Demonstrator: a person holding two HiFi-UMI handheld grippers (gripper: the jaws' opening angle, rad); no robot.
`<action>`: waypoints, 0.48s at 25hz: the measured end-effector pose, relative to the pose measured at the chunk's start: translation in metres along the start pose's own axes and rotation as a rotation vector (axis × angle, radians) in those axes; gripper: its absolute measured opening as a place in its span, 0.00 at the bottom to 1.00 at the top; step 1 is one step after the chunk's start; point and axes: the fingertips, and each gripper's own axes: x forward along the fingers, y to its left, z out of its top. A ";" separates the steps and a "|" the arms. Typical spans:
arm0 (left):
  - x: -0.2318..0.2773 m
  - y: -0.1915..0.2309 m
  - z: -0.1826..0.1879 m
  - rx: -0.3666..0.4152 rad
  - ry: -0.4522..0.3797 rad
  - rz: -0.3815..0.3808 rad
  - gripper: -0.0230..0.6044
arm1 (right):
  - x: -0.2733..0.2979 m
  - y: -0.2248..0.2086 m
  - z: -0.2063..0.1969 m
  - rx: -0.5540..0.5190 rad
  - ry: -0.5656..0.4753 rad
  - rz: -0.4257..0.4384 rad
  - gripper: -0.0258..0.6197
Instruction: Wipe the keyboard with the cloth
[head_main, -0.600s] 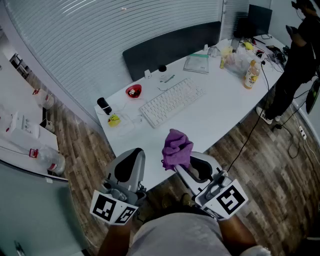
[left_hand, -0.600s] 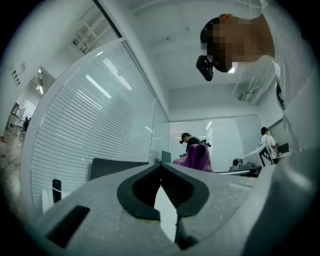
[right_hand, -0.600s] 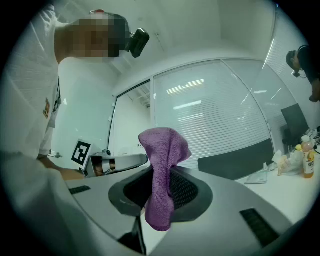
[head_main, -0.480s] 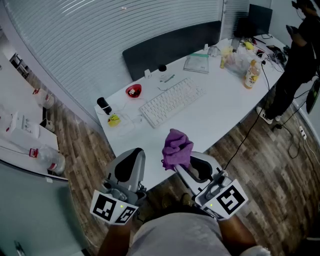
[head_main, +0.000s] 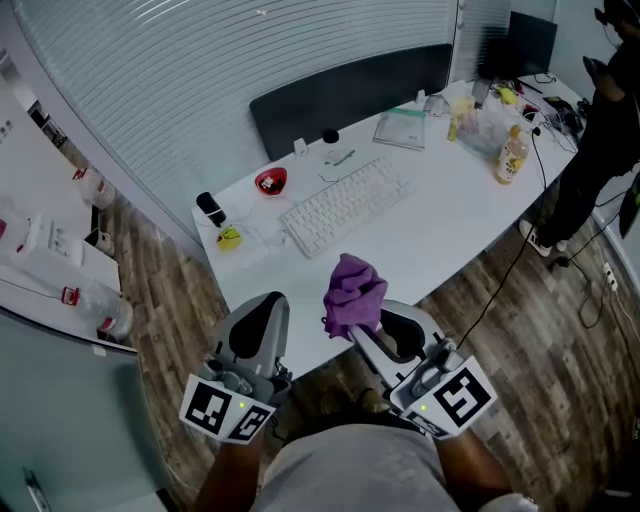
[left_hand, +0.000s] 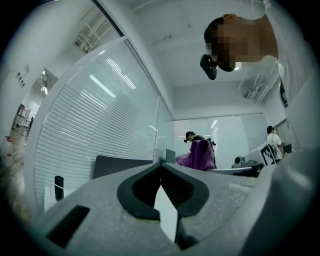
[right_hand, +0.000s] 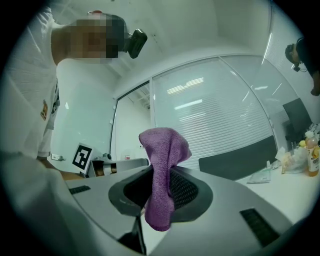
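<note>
A white keyboard (head_main: 346, 205) lies slantwise on the white table (head_main: 440, 225). My right gripper (head_main: 372, 322) is shut on a purple cloth (head_main: 353, 293), held in front of the table's near edge; the cloth (right_hand: 162, 165) sticks up and hangs down between the jaws. To its left my left gripper (head_main: 262, 312) is shut with nothing in it; its jaws (left_hand: 161, 172) meet edge to edge. Both grippers are level with each other, well short of the keyboard.
On the table stand a red bowl (head_main: 268, 182), a yellow object (head_main: 229, 239), a black cylinder (head_main: 208, 209), a clear folder (head_main: 401, 127) and a bottle (head_main: 511, 155). A dark panel (head_main: 350, 95) lines the far edge. A person (head_main: 610, 110) stands at the right. Cables cross the wooden floor.
The head view has shifted slightly, so the table sits a little more to the right. Both grippers and the cloth have kept their places.
</note>
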 end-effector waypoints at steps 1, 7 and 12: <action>0.002 0.002 -0.002 -0.003 0.005 0.012 0.06 | -0.001 -0.003 0.001 0.001 0.002 0.004 0.17; 0.015 0.012 -0.017 -0.012 0.048 0.088 0.06 | -0.013 -0.024 -0.001 0.009 0.014 0.026 0.17; 0.024 0.021 -0.029 -0.018 0.073 0.141 0.06 | -0.016 -0.040 -0.008 0.002 0.026 0.049 0.17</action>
